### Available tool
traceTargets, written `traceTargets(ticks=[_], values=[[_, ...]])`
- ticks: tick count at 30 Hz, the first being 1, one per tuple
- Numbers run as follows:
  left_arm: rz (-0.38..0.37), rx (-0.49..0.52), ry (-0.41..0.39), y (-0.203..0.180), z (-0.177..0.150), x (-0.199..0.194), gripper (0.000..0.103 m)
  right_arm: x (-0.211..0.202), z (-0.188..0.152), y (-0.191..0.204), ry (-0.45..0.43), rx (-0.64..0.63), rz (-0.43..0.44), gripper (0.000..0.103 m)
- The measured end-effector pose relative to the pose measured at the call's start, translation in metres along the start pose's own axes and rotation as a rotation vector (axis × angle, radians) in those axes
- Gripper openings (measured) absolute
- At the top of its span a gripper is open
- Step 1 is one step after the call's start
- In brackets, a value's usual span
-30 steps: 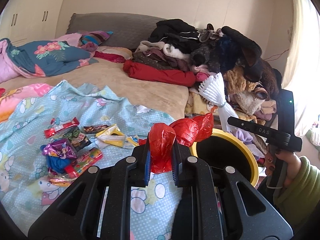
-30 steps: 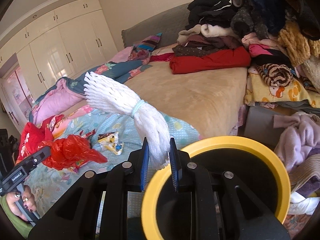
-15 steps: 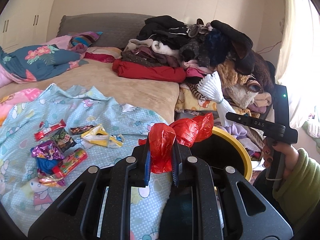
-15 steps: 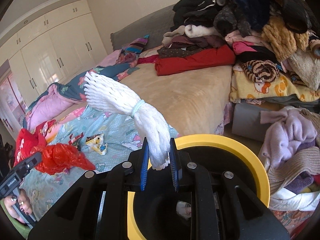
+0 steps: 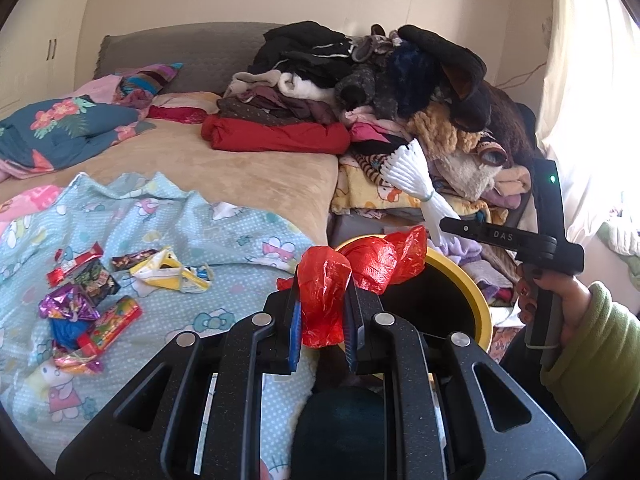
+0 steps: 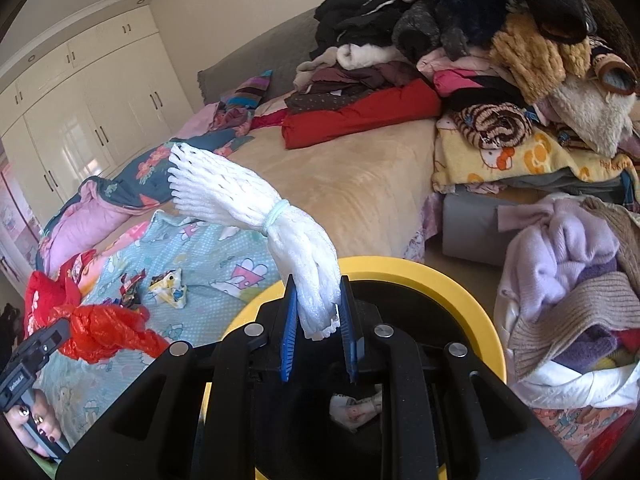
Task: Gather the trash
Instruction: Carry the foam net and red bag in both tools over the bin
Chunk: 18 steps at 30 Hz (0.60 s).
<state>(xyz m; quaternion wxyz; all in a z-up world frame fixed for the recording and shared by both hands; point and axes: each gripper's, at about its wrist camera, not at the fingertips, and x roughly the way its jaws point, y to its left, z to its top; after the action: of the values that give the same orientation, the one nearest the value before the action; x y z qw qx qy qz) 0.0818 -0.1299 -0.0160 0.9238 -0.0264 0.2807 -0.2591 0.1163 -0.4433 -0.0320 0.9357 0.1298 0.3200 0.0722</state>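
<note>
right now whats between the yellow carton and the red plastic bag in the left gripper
Bare blue sheet between yellow carton and red plastic bag, in the left wrist view.

A wide bed [image 5: 248,168] with a grey headboard [image 5: 188,56] filled the cream-walled room, clothes [image 5: 360,92] heaped along its edge. White wardrobes [image 6: 92,120] lined one wall, and daylight glared through a pale curtain [image 5: 592,92].

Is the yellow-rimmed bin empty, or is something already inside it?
Not empty. In the right wrist view, a crumpled white wrapper lies at the bottom of the yellow-rimmed bin.
</note>
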Motion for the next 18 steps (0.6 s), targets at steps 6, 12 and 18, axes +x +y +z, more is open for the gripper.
traceTargets(ticks=[6,12,18], values=[[-0.021,0.022,0.028,-0.014,-0.005,0.011,0.011,0.003,-0.001,-0.008,0.017,0.019,-0.009,0.019],[-0.043,0.045,0.051,-0.028,-0.010,0.022,0.011,0.006,-0.002,-0.014,0.034,0.024,-0.025,0.019],[-0.058,0.071,0.075,-0.044,-0.015,0.036,0.011,0.010,-0.004,-0.026,0.058,0.060,-0.034,0.019]])
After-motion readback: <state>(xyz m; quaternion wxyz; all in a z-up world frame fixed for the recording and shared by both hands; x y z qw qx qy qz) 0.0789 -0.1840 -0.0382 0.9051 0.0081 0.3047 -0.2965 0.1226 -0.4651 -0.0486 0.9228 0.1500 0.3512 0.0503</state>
